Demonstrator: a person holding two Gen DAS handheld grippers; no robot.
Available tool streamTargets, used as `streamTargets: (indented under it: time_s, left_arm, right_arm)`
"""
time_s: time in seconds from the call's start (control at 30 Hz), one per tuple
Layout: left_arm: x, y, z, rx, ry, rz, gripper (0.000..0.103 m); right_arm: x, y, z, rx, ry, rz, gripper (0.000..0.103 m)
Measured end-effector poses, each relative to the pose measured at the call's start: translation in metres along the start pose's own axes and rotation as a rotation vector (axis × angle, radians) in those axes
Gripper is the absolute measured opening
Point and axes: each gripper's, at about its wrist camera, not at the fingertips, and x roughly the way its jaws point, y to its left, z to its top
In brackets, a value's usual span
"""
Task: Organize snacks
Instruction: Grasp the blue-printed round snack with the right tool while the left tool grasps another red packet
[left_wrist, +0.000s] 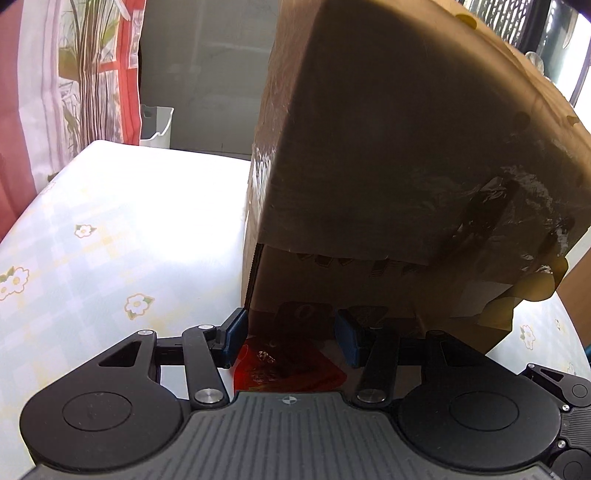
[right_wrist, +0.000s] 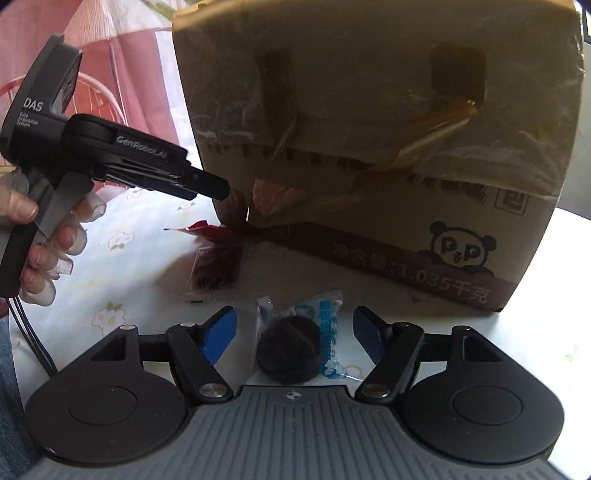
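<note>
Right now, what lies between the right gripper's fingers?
In the right wrist view, a blue-and-white snack packet lies on the table between the open right gripper's fingers, untouched.

A big brown cardboard box (right_wrist: 369, 147) stood on the flowered tabletop, its sides patched with glossy tape, a panda printed low on one face. A red foil snack packet (left_wrist: 288, 369) lay flat at the foot of the box, shiny and crinkled. In the right wrist view a reddish packet (right_wrist: 216, 266) lay flat just before the box's near corner. Nearer, a small clear and blue wrapper (right_wrist: 325, 332) held a dark round snack (right_wrist: 288, 350), lying apart from the box.
</note>
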Motion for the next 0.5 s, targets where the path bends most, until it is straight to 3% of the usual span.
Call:
streamTargets:
  time_s: [0.13, 0.3, 0.5]
  left_arm:
    - [0.008, 0.001, 0.001, 0.010, 0.017, 0.006, 0.058]
    - [0.012, 0.004, -0.004, 0.009, 0.043, 0.043, 0.068]
    - [0.024, 0.003, -0.004, 0.004, 0.074, 0.069, 0.071]
  right_arm:
    - [0.006, 0.001, -0.005, -0.018, 0.028, -0.005, 0.053]
    - [-0.004, -0.004, -0.020, -0.019, -0.008, -0.015, 0.049]
    - [-0.013, -0.012, -0.028, 0.029, -0.048, -0.019, 0.049]
